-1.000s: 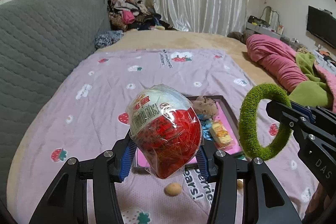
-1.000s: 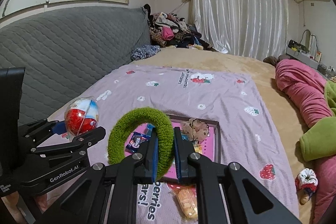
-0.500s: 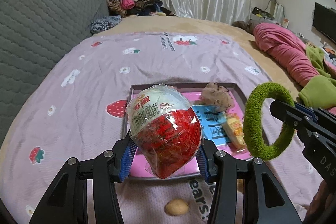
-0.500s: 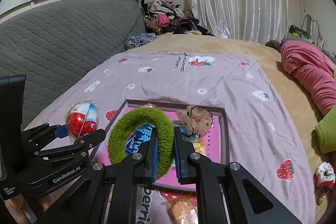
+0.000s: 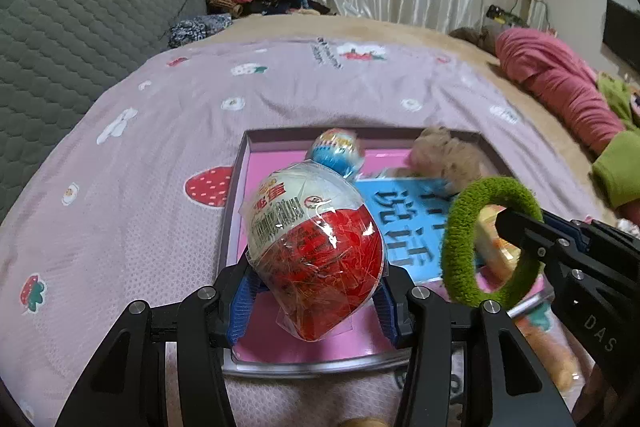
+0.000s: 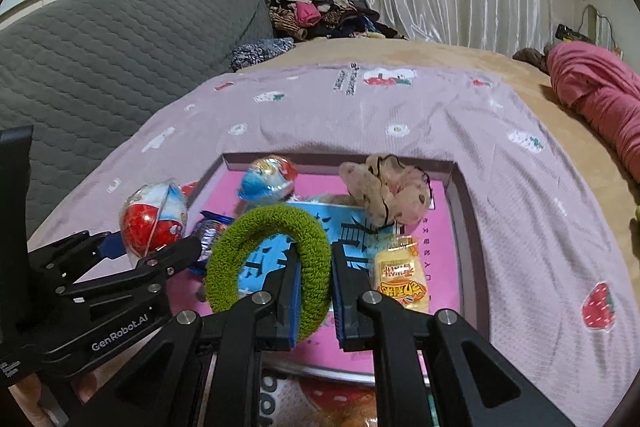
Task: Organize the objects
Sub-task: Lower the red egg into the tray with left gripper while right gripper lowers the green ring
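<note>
Egg [image 5: 316,251] gripped, left tongs [image 5: 316,301] | scrunchie [image 6: 272,263] gripped, right tongs [image 6: 316,287] | foil packet [image 6: 210,231] right-view only

Shallow box [image 6: 460,195] lying on the blanket [image 6: 500,155] that covers the bed; in it, a wrapped egg [image 6: 268,179] at the far left, a scrunchie [image 6: 392,187] at the far right, a snack packet [image 6: 400,277] near right; left tongs [image 5: 316,291] holding a larger egg [image 5: 316,251] over the near left part; right tongs [image 6: 316,291] holding a hair ring [image 6: 272,259] beside it; headboard [image 6: 100,47] to the left.
</note>
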